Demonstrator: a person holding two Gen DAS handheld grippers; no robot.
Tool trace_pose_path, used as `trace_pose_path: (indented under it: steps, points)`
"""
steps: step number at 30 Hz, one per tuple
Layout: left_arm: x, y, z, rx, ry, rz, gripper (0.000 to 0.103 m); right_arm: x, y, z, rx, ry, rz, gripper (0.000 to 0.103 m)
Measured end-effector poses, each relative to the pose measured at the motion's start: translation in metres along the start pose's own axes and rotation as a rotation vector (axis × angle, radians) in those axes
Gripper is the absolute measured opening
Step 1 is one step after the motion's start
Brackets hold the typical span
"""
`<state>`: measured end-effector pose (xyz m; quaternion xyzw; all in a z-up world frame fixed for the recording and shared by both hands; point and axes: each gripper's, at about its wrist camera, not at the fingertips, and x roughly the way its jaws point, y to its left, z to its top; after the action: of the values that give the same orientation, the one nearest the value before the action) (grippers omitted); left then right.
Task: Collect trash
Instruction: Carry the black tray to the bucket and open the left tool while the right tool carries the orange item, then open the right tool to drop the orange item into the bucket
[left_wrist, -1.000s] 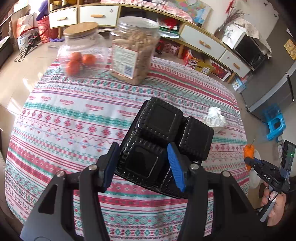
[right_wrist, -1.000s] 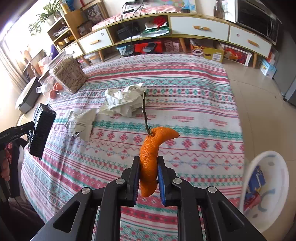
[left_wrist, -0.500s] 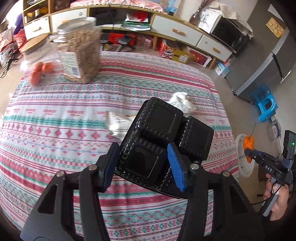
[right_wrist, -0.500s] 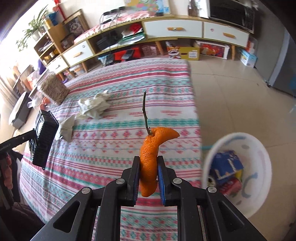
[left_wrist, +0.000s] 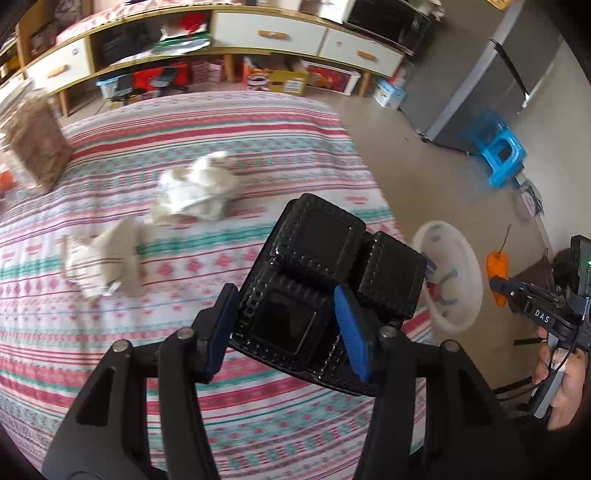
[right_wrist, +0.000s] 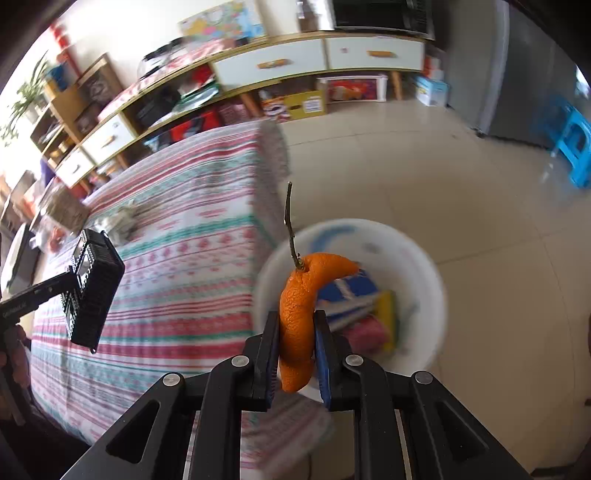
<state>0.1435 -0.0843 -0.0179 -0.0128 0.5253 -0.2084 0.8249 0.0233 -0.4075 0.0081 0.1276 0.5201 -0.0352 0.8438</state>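
Observation:
My left gripper (left_wrist: 286, 328) is shut on a black plastic compartment tray (left_wrist: 325, 288) and holds it above the patterned tablecloth (left_wrist: 184, 266). The tray also shows at the left of the right wrist view (right_wrist: 94, 291). My right gripper (right_wrist: 295, 347) is shut on an orange peel with a stem (right_wrist: 301, 299), held above a white trash bin (right_wrist: 421, 280) on the floor. The bin holds some wrappers. The peel (left_wrist: 496, 273) and the bin (left_wrist: 454, 273) also show in the left wrist view. Crumpled white paper (left_wrist: 195, 188) and a striped wrapper (left_wrist: 103, 258) lie on the table.
A jar of snacks (left_wrist: 35, 147) stands at the table's far left. A blue stool (left_wrist: 500, 155) stands on the floor by a grey fridge (left_wrist: 517, 74). A low cabinet with drawers (left_wrist: 236, 40) runs along the back wall.
Both grippers have swung right toward the table's edge. The orange peel now hangs over the white bin. The held tray has moved right over the table.

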Motion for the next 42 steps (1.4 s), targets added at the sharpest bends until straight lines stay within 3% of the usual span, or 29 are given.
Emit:
trace_pose_path:
  steps: [9,21,23,25,26,34,42]
  points:
    - [0.046,-0.104,0.011,0.143,0.054,-0.086,0.055,-0.017,-0.054,-0.020,0.064,-0.003,-0.011,0.018]
    - [0.089,-0.175,0.018,0.238,0.066,-0.136,0.056,-0.029,-0.101,-0.039,0.126,-0.004,-0.034,0.018]
    - [0.090,-0.181,0.018,0.263,0.044,-0.174,0.058,-0.031,-0.102,-0.040,0.127,-0.007,-0.033,0.018]
    - [0.094,-0.187,0.017,0.291,0.046,-0.140,0.073,-0.032,-0.102,-0.040,0.124,-0.011,-0.031,0.018]
    - [0.094,-0.188,0.016,0.299,0.041,-0.116,0.075,-0.032,-0.100,-0.039,0.121,-0.012,-0.031,0.018]
    - [0.081,-0.169,0.011,0.281,0.039,-0.095,0.077,-0.021,-0.082,-0.030,0.098,0.004,-0.022,0.018]
    - [0.063,-0.127,0.005,0.232,0.033,-0.044,0.079,-0.003,-0.061,-0.019,0.068,0.032,-0.024,0.019]
